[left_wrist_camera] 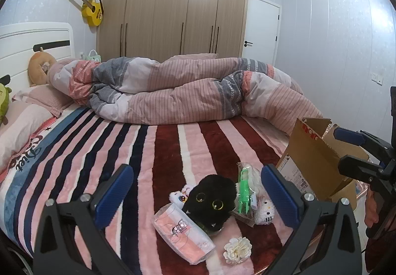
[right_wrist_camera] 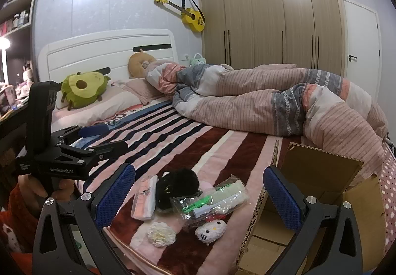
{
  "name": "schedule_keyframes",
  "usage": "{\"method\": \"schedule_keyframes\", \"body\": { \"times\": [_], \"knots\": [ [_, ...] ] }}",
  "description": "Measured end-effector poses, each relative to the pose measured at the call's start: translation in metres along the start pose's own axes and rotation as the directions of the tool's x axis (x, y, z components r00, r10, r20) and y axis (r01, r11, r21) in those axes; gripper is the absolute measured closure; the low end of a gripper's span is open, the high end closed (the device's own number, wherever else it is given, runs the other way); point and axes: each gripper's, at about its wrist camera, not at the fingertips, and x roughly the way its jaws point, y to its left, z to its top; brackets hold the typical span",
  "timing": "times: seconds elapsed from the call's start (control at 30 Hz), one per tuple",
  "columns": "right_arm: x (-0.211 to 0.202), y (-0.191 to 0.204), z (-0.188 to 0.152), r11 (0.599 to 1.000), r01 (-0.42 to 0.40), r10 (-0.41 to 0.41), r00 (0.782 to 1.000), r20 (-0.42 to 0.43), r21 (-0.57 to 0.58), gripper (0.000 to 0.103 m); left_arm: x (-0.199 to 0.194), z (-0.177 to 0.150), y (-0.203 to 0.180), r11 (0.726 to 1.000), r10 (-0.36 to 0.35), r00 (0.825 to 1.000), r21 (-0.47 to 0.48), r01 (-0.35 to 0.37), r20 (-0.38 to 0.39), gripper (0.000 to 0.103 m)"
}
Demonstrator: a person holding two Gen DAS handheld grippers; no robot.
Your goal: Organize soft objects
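Note:
A pile of soft things lies on the striped blanket near the bed's front edge: a black cat plush (left_wrist_camera: 210, 198) (right_wrist_camera: 177, 187), a pink packet (left_wrist_camera: 182, 235) (right_wrist_camera: 144, 198), a white fabric flower (left_wrist_camera: 237, 249) (right_wrist_camera: 160, 234), a white kitty plush (left_wrist_camera: 266, 213) (right_wrist_camera: 210, 228), and a clear bag with green plastic parts (left_wrist_camera: 245, 188) (right_wrist_camera: 212, 198). My left gripper (left_wrist_camera: 195, 190) is open above the pile and empty. My right gripper (right_wrist_camera: 198, 190) is open above the same pile and empty. An open cardboard box (left_wrist_camera: 309, 158) (right_wrist_camera: 316, 183) stands to the right of the pile.
A bunched striped duvet (left_wrist_camera: 198, 91) (right_wrist_camera: 284, 101) lies across the far half of the bed. An avocado plush (right_wrist_camera: 83, 88) and an orange cushion (left_wrist_camera: 39, 67) rest by the white headboard. A wardrobe (left_wrist_camera: 173, 10) and a yellow guitar (right_wrist_camera: 188, 14) stand behind.

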Motion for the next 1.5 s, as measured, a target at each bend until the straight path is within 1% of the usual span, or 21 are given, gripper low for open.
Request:
{"method": "schedule_keyframes", "body": {
  "times": [0.6, 0.73, 0.87, 1.0, 1.13, 1.23, 1.27, 1.3, 1.37, 1.43, 1.5],
  "knots": [
    [0.001, 0.000, 0.000, 1.000, -0.006, 0.006, 1.000, -0.001, 0.003, 0.000, 0.000, -0.001, 0.001, 1.000, -0.001, 1.000, 0.001, 0.001, 0.002, 0.000],
    [0.004, 0.002, -0.005, 1.000, -0.012, 0.012, 1.000, -0.004, 0.007, 0.000, 0.000, -0.001, 0.001, 1.000, -0.002, 1.000, -0.001, 0.002, 0.001, 0.000],
    [0.004, 0.006, -0.006, 1.000, 0.008, -0.008, 1.000, -0.001, -0.010, 0.000, 0.001, -0.001, 0.001, 1.000, -0.003, 1.000, -0.003, 0.003, 0.003, 0.000],
    [0.004, 0.012, -0.004, 0.998, 0.065, -0.065, 0.998, -0.014, -0.021, 0.000, 0.001, -0.003, 0.002, 1.000, -0.020, 1.000, -0.001, 0.020, 0.010, 0.000],
    [0.002, 0.023, 0.003, 0.996, 0.046, -0.047, 0.999, -0.017, -0.070, 0.000, -0.003, -0.007, 0.010, 1.000, -0.028, 0.999, -0.001, 0.028, 0.029, 0.000],
    [0.004, 0.040, 0.006, 0.993, -0.017, 0.013, 0.999, -0.034, -0.121, 0.000, -0.004, -0.009, 0.020, 0.999, -0.033, 0.999, -0.003, 0.033, 0.033, 0.000],
    [0.006, 0.045, 0.007, 0.992, -0.030, 0.025, 0.999, -0.042, -0.127, 0.005, -0.004, -0.011, 0.024, 0.999, -0.037, 0.999, 0.000, 0.037, 0.032, 0.000],
    [0.011, 0.053, 0.003, 0.988, -0.050, 0.042, 0.997, -0.060, -0.144, 0.018, -0.003, -0.012, 0.028, 0.999, -0.038, 0.999, 0.003, 0.038, 0.030, 0.000],
    [0.024, 0.065, -0.002, 0.982, -0.087, 0.071, 0.993, -0.099, -0.167, 0.032, 0.002, -0.019, 0.036, 1.000, -0.026, 0.999, 0.008, 0.026, 0.021, 0.001],
    [0.042, 0.075, -0.016, 0.977, -0.141, 0.116, 0.981, -0.154, -0.163, 0.033, 0.009, -0.028, 0.046, 1.000, -0.021, 1.000, 0.000, 0.021, 0.002, 0.001],
    [0.063, 0.081, -0.037, 0.971, -0.200, 0.168, 0.959, -0.226, -0.127, 0.039, 0.018, -0.039, 0.054, 1.000, -0.027, 0.999, -0.014, 0.027, -0.029, 0.000]
  ]
}}
